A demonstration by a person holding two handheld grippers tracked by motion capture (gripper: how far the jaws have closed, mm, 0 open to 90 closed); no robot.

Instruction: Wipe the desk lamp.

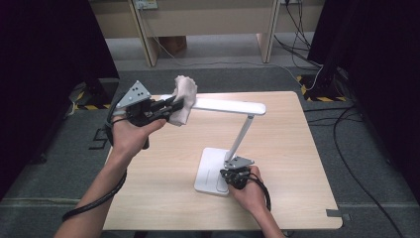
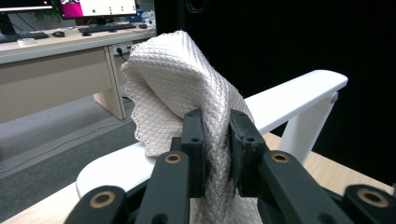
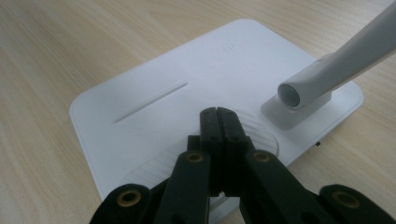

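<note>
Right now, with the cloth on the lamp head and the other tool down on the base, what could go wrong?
1. The left tool pinches only a fold of the cloth; dragging it along the lamp head could pull it free.
2. Pushing on the head, far out from the thin lamp arm, could fold the hinge or tip the lamp.
3. The right tool is shut, its tips pressing on the smooth lamp base; it could slip.
</note>
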